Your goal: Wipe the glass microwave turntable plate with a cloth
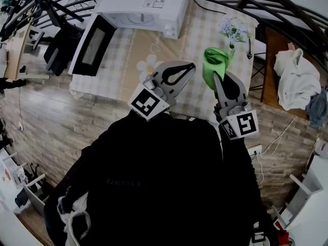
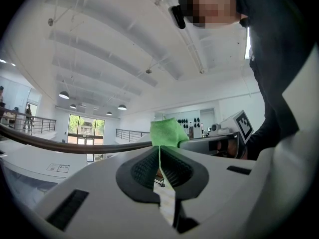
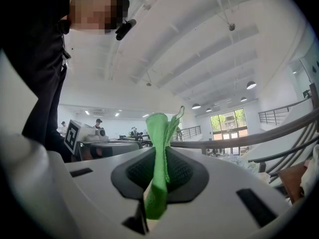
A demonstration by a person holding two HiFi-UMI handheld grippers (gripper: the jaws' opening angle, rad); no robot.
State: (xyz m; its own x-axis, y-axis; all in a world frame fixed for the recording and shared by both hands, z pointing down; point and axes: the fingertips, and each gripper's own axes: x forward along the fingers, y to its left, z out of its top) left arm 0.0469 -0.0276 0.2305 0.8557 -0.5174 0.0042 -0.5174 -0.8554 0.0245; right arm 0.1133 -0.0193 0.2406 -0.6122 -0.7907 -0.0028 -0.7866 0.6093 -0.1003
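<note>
A counter (image 1: pixel 128 50) under a pale checked cover stands on a wood-plank floor (image 1: pixel 77 122), with a white microwave (image 1: pixel 146 4) at its far side, its door (image 1: pixel 92 46) swung open to the left, and a small bunch of flowers (image 1: pixel 233 28) off to the right. The green cloth (image 1: pixel 215 65) is held above the counter's near right part, clamped in the right gripper (image 1: pixel 218 83). In the right gripper view the cloth (image 3: pixel 158 158) sits folded into a narrow strip squeezed between the jaws of that gripper (image 3: pixel 159 171). Its long axis runs along the jaws: one end sticks out past the tips, and the other trails back toward the camera. From the head view the bunched free end points away from the person, toward the flowers. The left gripper (image 1: pixel 188 67) hovers just to the left, well clear of the cloth; in its own view the left gripper (image 2: pixel 159 168) has its jaws pressed together on nothing, with the cloth (image 2: pixel 168 132) showing beyond the tips.
</note>
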